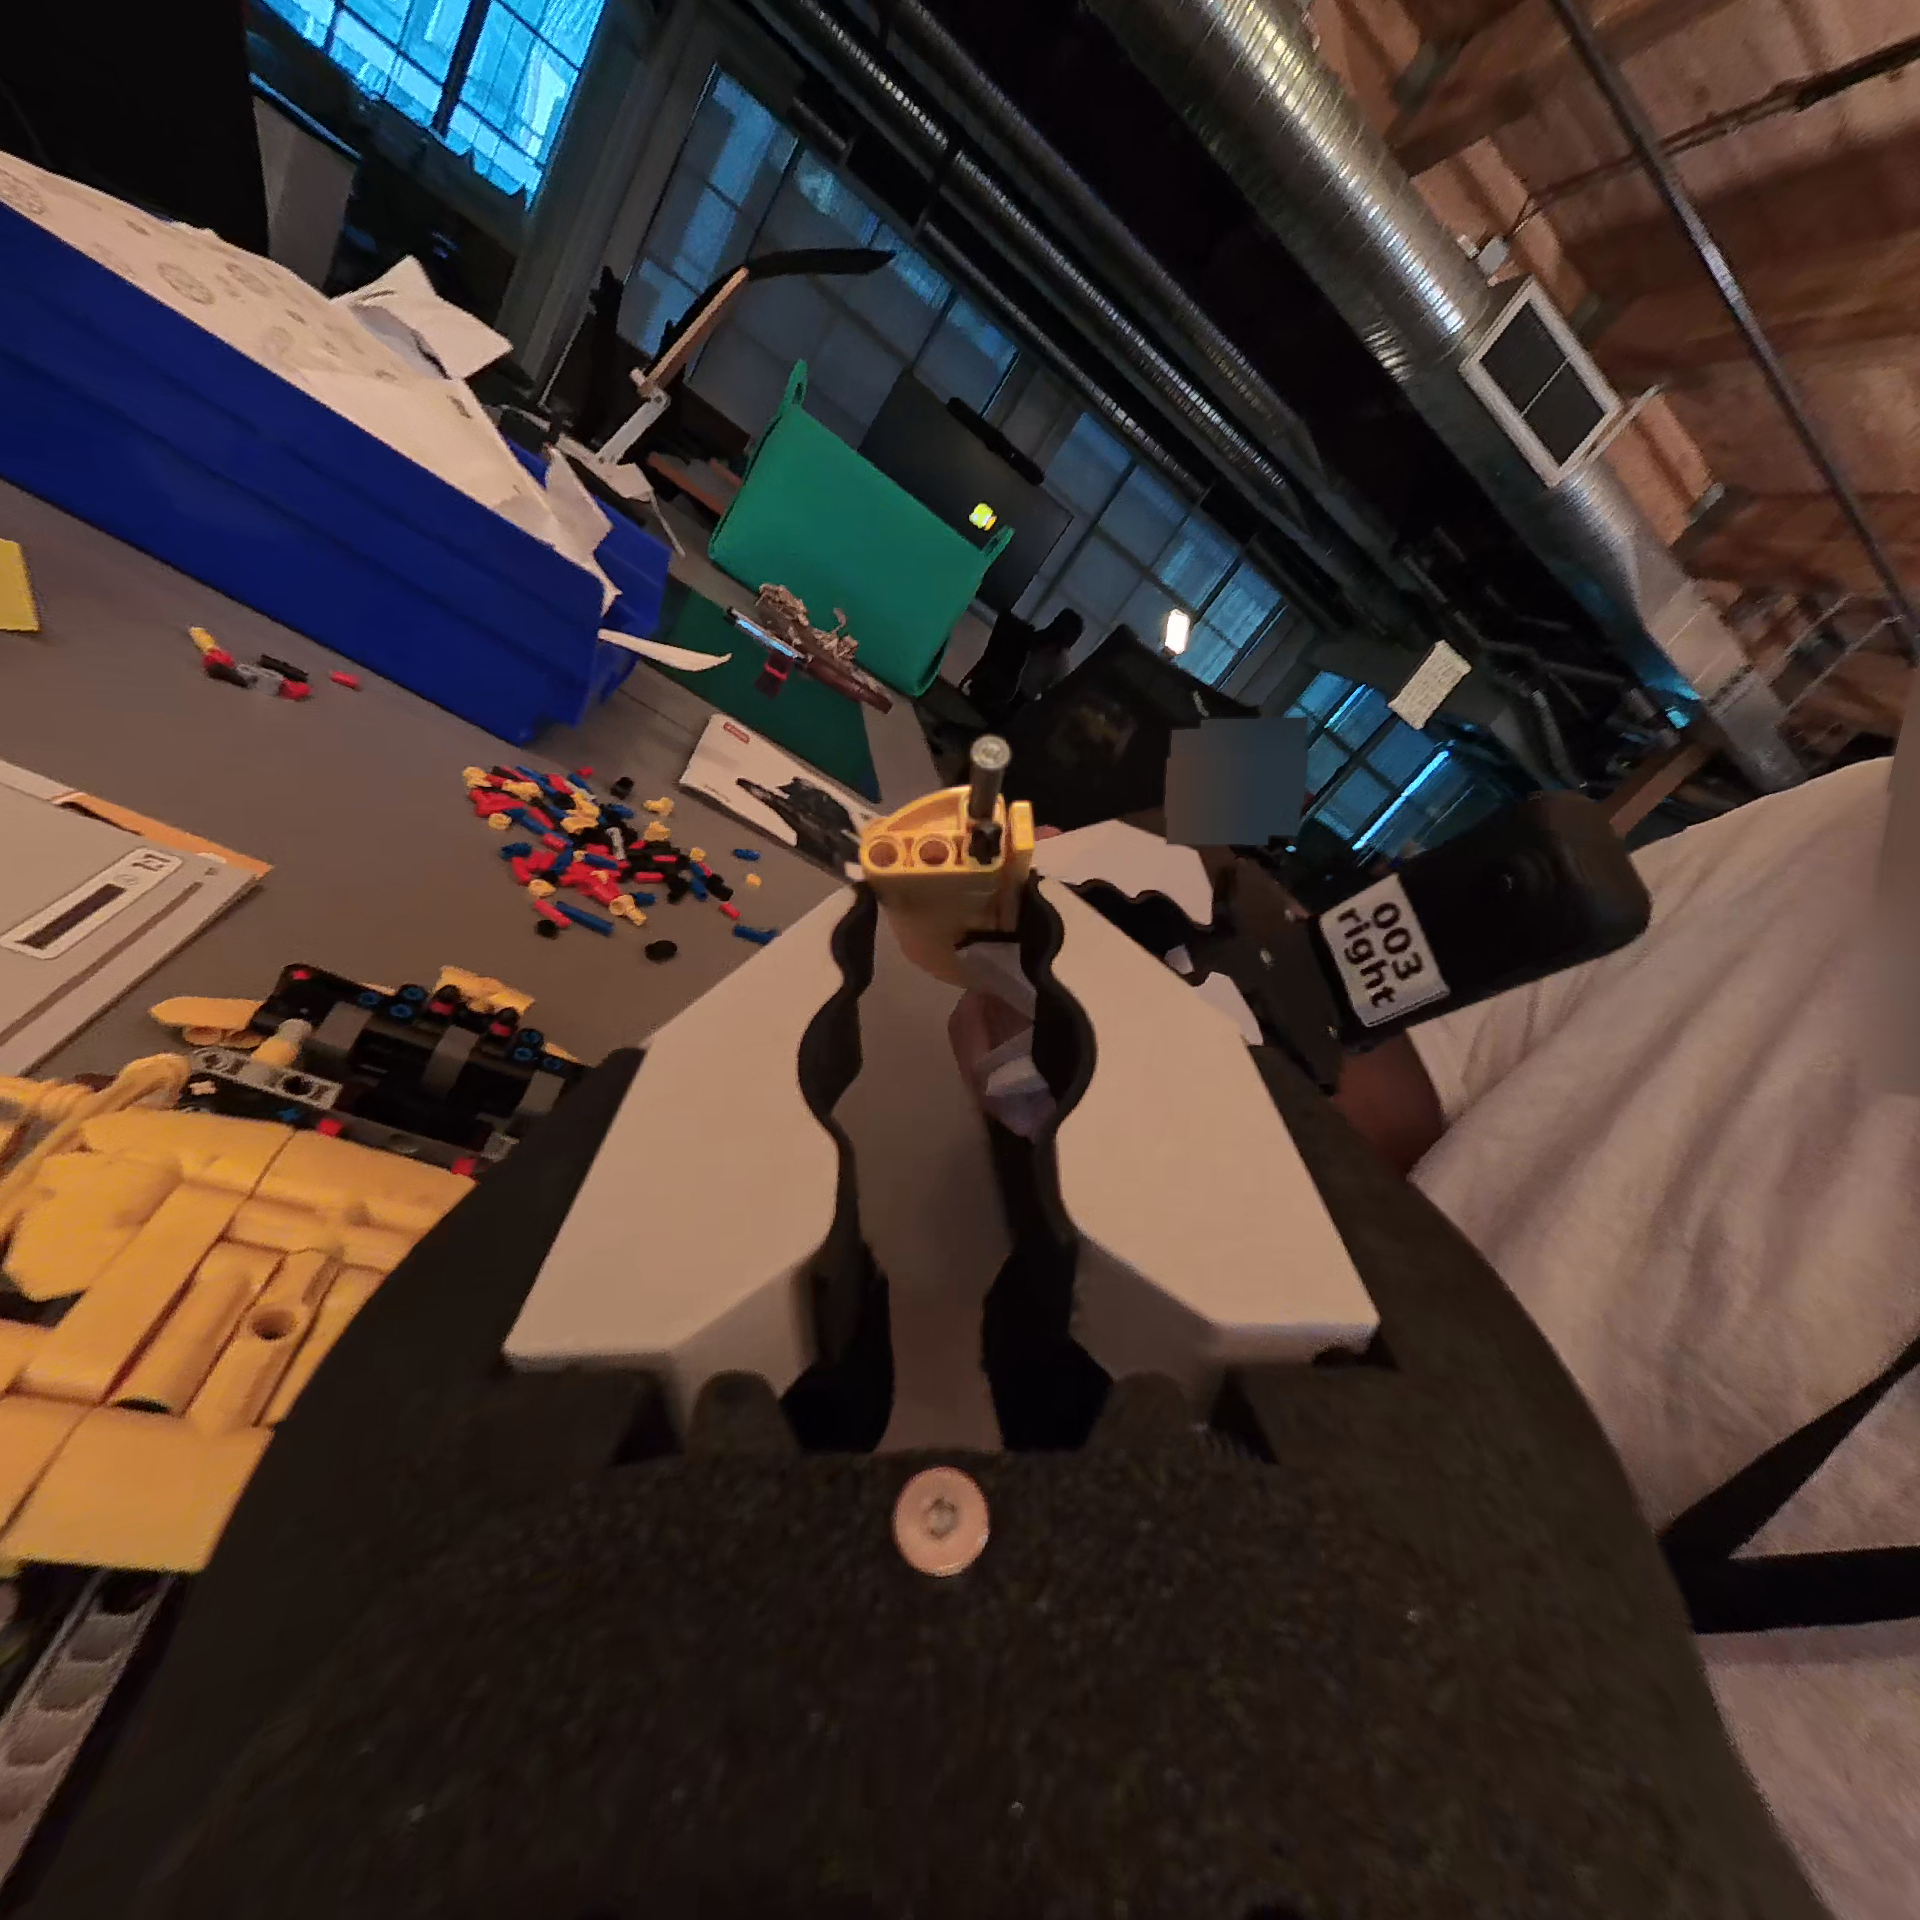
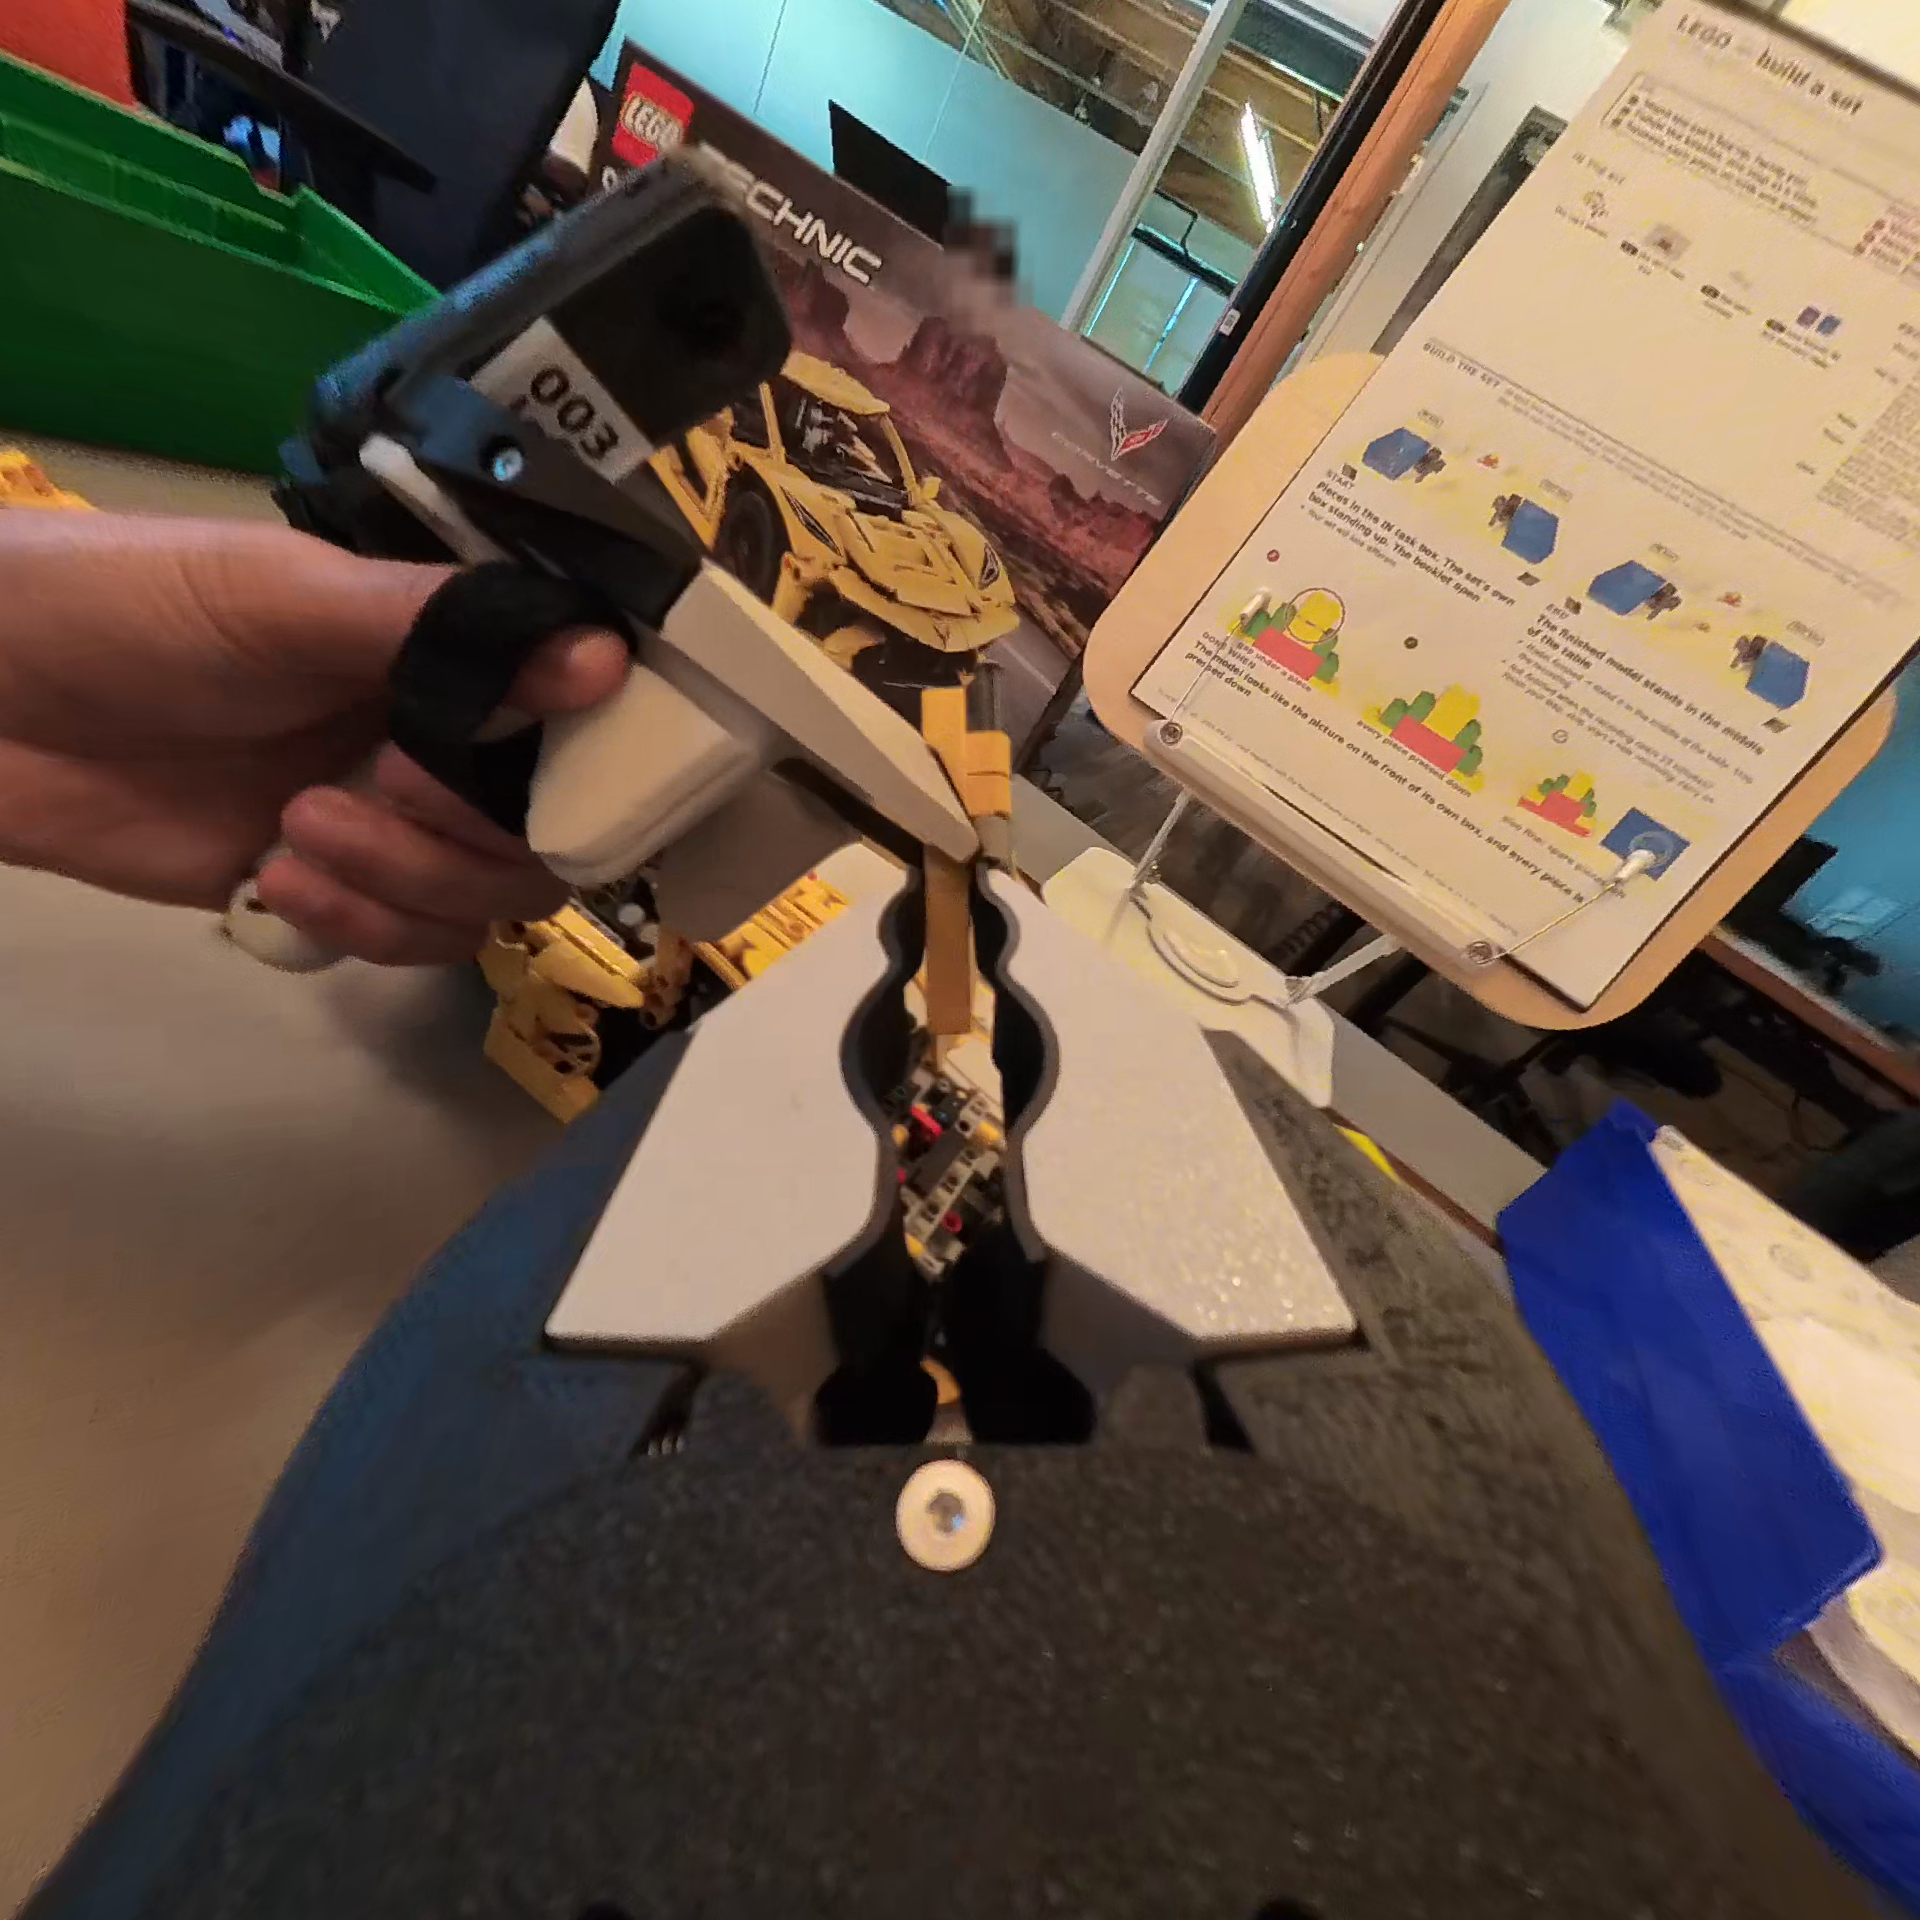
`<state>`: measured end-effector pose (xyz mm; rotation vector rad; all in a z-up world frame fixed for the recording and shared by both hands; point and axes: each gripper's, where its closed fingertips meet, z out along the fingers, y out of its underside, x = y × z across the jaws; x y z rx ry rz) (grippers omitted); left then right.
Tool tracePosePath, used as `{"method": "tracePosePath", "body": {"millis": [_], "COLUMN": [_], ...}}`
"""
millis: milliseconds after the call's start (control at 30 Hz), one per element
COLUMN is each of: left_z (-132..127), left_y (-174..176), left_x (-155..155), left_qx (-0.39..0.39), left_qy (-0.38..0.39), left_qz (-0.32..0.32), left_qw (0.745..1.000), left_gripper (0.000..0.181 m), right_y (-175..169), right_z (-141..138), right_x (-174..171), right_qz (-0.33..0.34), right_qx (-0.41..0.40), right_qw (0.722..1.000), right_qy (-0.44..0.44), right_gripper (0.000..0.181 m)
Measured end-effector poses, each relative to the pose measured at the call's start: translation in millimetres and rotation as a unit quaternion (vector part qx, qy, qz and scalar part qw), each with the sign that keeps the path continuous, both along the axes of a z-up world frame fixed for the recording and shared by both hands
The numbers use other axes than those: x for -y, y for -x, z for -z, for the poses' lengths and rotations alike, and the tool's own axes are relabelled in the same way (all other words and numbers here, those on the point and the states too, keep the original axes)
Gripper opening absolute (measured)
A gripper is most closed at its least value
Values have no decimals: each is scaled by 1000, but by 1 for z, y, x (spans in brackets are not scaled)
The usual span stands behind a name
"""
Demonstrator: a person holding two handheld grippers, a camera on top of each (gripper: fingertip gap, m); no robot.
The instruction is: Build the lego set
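Observation:
My left gripper (image 1: 948, 902) is shut on a small yellow Technic piece (image 1: 940, 854) with a dark grey axle (image 1: 985, 790) sticking up out of it, held above the table. In the right wrist view a hand holds the left gripper (image 2: 966, 826), which comes in from the left. My right gripper (image 2: 948, 883) meets it from below, its jaws closed on the lower yellow strip of the same piece (image 2: 948, 966). The right gripper's black body (image 1: 1455, 935) shows just right of the piece in the left wrist view.
The part-built yellow car model (image 1: 156, 1278) lies below, and it also shows in the right wrist view (image 2: 566, 997). A pile of loose pins (image 1: 603, 852), a booklet (image 1: 769, 795) and a blue bin (image 1: 260, 468) are on the grey table. The set's box (image 2: 935, 416) and an instruction sheet on a stand (image 2: 1507, 582) stand behind.

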<state>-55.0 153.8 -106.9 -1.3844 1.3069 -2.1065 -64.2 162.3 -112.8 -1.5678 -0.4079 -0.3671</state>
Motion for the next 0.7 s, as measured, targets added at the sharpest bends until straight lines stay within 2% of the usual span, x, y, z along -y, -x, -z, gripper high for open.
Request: {"method": "tracePosePath", "body": {"millis": [133, 200, 300, 367, 467, 500, 600, 700], "left_z": [-10, -15, -33, -42, -46, -47, -45, -43], "left_y": [10, 16, 30, 39, 44, 44, 43, 43], "left_x": [2, 2, 5, 5, 6, 7, 8, 5], "left_qx": [14, 24, 63, 78, 84, 84, 70, 50], "left_qy": [69, 107, 164, 200, 211, 209, 216, 238], "left_qz": [51, 84, 139, 170, 186, 189, 193, 195], "left_qw": [996, 990, 975, 962, 956, 956, 955, 950], "left_gripper": [23, 22, 10, 9, 9, 9, 9, 9], "right_y": [12, 24, 39, 42, 30, 29, 23, 25], "right_z": [-8, -11, -29, -49, -71, -73, -72, -56], "right_x": [2, 5, 18, 32, 39, 38, 29, 19], "right_qz": [-41, -89, -184, -250, -292, -304, -311, -344], "right_qx": [-58, -100, -179, -218, -251, -249, -182, -123], "right_qw": [997, 991, 965, 941, 919, 915, 927, 917], "right_qy": [6, 26, 52, 60, 80, 91, 108, 161], "right_gripper": [11, 22, 35, 30, 29, 33, 37, 53]}}
